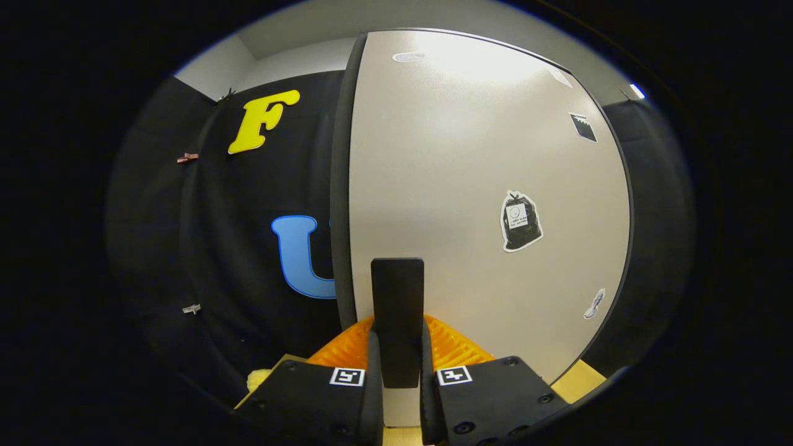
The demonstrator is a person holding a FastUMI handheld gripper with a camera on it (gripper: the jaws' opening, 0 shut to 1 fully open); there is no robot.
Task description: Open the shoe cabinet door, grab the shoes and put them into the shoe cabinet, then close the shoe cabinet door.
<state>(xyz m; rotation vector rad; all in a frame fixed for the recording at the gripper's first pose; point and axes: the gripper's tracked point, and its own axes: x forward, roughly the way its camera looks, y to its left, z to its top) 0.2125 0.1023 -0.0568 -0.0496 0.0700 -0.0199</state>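
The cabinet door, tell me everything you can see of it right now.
The cabinet door is a tall, flat panel, pale beige with a matte laminate look and a dark edge band. Small stickers dot its face. A dark, flat upright handle stands out from its lower part, and the claw is closed on that handle, one finger on each side. The door fills the space just ahead of the fingers; the booth's black cloth wall shows beside its edge.

No text can be read here. The pale cabinet door (471, 186) carries a few stickers: one shaped like a dark tied bag (520, 221) with a small white label, its print too small to make out, and a dark square sticker (583, 126) higher up. Each gripper finger (346, 376) bears a black-and-white square marker, without letters.
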